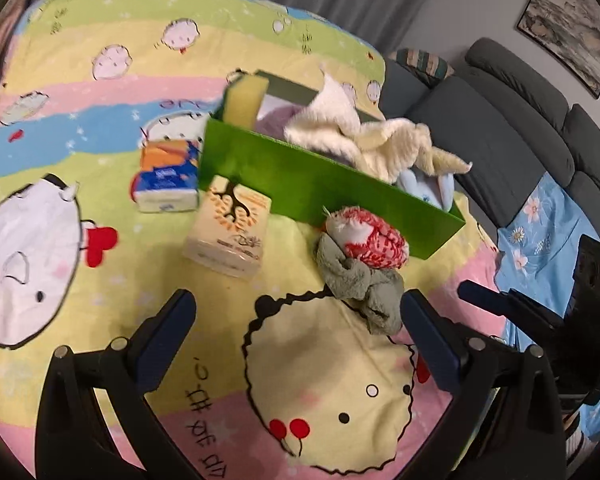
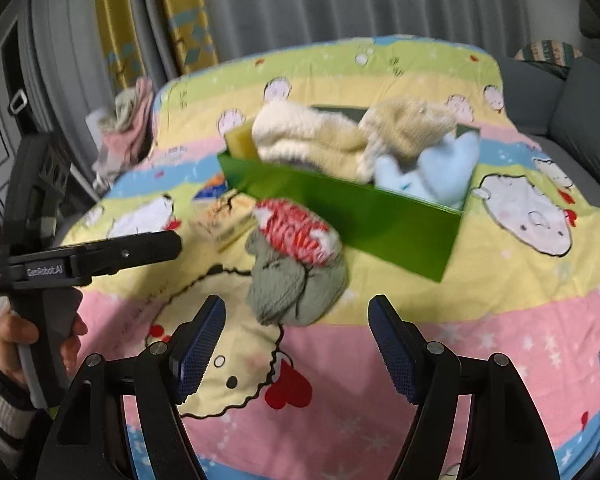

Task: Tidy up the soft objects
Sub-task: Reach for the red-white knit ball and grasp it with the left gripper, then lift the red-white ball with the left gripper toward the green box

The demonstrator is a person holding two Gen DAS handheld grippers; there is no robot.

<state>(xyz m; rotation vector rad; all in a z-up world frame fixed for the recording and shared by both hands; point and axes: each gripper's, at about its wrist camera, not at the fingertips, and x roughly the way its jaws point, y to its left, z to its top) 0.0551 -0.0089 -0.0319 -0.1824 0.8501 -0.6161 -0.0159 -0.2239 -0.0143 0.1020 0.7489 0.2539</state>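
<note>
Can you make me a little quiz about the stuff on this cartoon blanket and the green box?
1. True or false: the yellow sponge stands inside the green box.
2. What lies on the blanket right in front of the box? A) a grey-green cloth with a red-and-white cloth on it; B) a blue cloth alone; C) a shoe.
3. Fill in: both the left hand-held gripper and the right hand-held gripper are ____, with nothing between their fingers.

Key: 1 true. 2 A. 3 open.
</note>
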